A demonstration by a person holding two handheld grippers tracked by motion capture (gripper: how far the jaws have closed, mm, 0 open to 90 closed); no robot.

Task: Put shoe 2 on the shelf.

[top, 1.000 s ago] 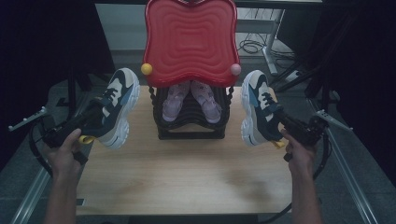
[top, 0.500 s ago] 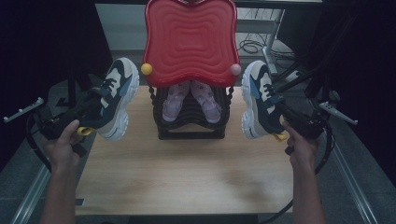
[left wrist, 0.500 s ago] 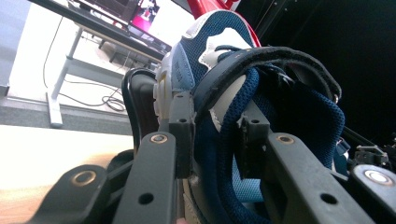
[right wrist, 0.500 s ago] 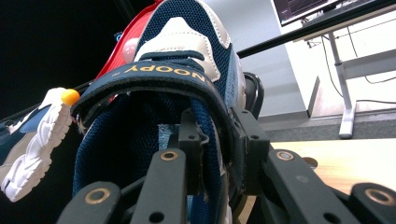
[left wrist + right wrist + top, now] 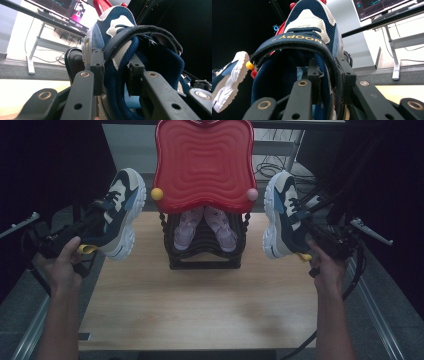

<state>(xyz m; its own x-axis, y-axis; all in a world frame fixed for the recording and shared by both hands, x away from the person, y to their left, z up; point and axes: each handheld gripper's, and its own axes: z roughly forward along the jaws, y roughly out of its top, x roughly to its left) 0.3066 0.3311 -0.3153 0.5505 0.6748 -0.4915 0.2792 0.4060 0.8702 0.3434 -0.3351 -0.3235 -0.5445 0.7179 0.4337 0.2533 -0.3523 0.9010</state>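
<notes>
Two pink shoes (image 5: 202, 227) on rack (image 5: 202, 257)

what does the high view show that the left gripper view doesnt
High view alone: the wooden table, the black shoe rack holding a pair of purple shoes under its red top, the right gripper clamped on the right sneaker, and both of the person's forearms.
Left gripper view alone: a monitor on a desk behind, and the left gripper pinching the collar wall of the left sneaker, one jaw inside.
Both: that blue and white sneaker, held off the table.
</notes>
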